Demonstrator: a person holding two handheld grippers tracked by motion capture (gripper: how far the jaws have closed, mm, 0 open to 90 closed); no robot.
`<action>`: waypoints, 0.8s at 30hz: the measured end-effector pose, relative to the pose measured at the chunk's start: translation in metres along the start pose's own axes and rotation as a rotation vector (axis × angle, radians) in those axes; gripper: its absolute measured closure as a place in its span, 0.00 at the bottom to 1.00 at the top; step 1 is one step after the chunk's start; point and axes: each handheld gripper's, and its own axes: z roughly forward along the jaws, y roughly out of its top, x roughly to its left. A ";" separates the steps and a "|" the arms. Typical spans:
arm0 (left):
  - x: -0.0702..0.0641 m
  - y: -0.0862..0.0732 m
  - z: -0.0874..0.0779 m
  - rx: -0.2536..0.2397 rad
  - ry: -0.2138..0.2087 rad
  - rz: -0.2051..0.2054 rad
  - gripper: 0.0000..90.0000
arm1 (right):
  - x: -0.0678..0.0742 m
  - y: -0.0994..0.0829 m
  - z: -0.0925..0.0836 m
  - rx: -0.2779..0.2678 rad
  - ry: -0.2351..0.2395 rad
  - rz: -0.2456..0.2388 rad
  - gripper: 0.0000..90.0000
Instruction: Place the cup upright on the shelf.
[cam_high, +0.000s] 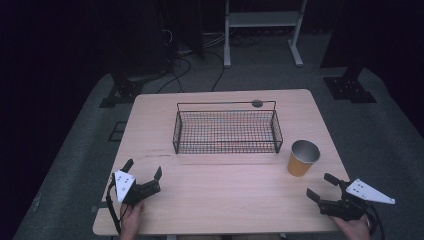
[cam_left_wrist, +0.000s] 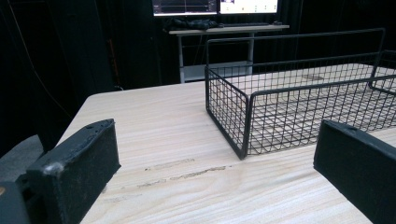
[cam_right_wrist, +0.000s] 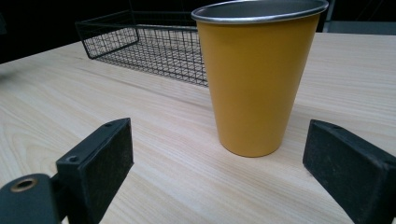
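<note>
We hold the right gripper (cam_high: 321, 187), jaws wide apart, with the upright yellow metal cup (cam_right_wrist: 256, 74) standing just ahead between them, untouched; the high view shows its silver interior. Our left gripper (cam_high: 144, 170), jaws likewise spread on nothing, faces the black wire basket (cam_left_wrist: 289, 107), whose near corner lies ahead between the jaws, on the pale wooden table (cam_high: 220, 195)

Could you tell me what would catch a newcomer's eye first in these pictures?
Probably the yellow cup, upright at the table's right side, directly ahead of the open right hand-held gripper. Next comes the black wire basket, sitting mid-table toward the far edge, with the open left hand-held gripper near the front left.
</note>
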 end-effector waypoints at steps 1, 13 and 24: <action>0.000 0.000 0.000 0.000 0.000 0.000 0.00 | 0.000 0.000 0.000 -0.002 -0.003 -0.002 0.08; -0.001 0.000 -0.001 -0.004 -0.008 0.009 0.00 | 0.002 0.010 0.009 0.007 -0.035 -0.005 0.03; -0.001 0.000 -0.001 -0.005 -0.008 0.009 0.00 | -0.004 0.021 0.026 0.022 -0.044 0.017 0.01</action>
